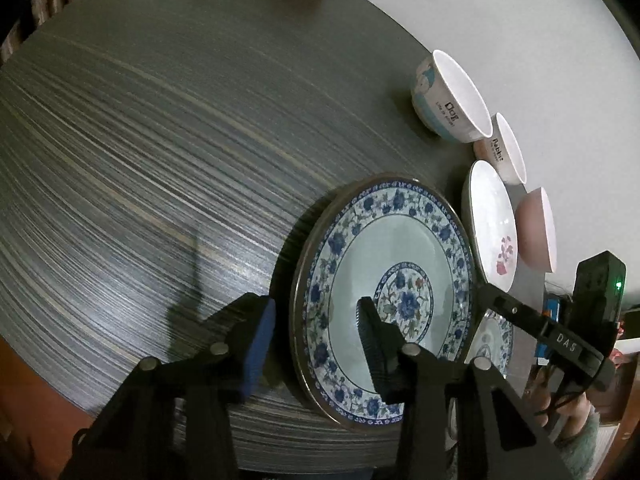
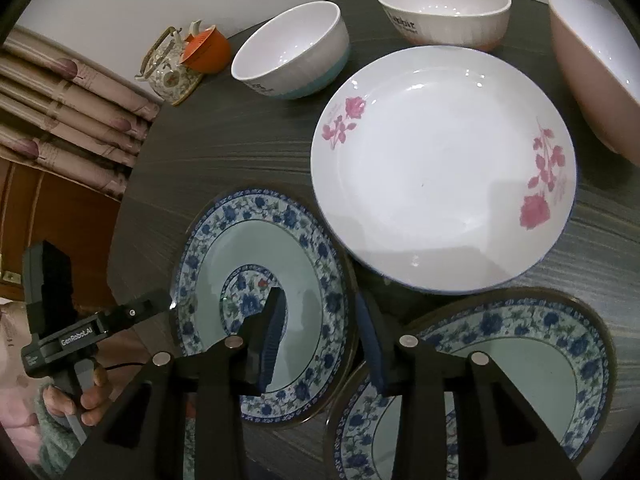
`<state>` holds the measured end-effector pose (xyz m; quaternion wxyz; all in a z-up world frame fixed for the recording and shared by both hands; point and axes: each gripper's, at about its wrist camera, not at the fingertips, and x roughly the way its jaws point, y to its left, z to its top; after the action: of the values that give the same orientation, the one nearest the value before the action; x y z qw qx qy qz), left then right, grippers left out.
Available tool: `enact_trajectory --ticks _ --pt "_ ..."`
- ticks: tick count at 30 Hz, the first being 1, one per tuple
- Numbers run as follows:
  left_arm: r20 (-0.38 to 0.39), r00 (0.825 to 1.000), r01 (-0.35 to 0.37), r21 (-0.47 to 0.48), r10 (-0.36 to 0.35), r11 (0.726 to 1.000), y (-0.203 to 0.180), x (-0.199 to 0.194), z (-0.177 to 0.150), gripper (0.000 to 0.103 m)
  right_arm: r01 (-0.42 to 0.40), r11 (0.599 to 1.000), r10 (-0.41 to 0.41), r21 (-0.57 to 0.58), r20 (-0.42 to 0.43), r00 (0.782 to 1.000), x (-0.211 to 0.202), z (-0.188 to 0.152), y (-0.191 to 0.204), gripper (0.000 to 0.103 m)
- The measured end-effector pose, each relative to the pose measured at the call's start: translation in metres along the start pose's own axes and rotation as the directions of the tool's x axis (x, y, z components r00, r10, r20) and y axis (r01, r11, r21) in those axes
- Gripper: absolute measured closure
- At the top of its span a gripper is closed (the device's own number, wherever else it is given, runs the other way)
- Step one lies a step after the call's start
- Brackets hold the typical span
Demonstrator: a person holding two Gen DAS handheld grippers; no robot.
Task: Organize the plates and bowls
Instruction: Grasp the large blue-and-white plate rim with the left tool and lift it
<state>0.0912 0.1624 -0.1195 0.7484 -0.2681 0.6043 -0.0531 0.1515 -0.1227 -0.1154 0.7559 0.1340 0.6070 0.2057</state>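
At table's near edge, both grippers, left (image 1: 316, 344) and right (image 2: 320, 340), are straddling one blue plate's (image 1: 384, 260) opposite rims, jaws half-open, contact unclear; nothing stacked yet.

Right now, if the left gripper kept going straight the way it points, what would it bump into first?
Most likely the left rim of the blue flowered plate. The left gripper straddles that rim, one finger over the table, the other over the plate. Depth is hard to judge here.
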Motion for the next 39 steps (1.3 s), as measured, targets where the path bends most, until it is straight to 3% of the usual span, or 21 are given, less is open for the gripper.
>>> enact_trajectory --ticks 9,13,20,29,39 --pt "-0.014 1.000 -0.003 0.016 0.003 1.000 -0.003 0.008 -0.002 0.061 0.004 1.000 -0.004 -0.003 -0.009 1.000 0.004 0.009 -0.007 0.075" --pt "-0.018 1.000 -0.001 0.032 0.002 0.999 -0.005 0.011 -0.002 0.069 0.012 1.000 -0.012 0.001 -0.024 1.000 0.010 0.006 -0.014 0.076" --pt "0.004 1.000 -0.030 0.045 0.030 0.999 -0.002 0.010 -0.002 0.082 0.008 1.000 -0.008 0.016 -0.038 0.999 0.020 0.006 -0.016 0.088" --pt "0.098 0.994 -0.058 0.071 0.050 0.996 0.004 -0.019 0.002 0.082 0.022 1.000 -0.022 0.021 -0.006 1.000 0.011 0.000 -0.002 0.089" --pt "0.191 0.976 -0.120 0.068 0.106 0.990 0.022 -0.047 0.009 0.082 0.006 1.000 -0.006 0.005 0.055 0.998 -0.006 -0.023 0.028 0.090"
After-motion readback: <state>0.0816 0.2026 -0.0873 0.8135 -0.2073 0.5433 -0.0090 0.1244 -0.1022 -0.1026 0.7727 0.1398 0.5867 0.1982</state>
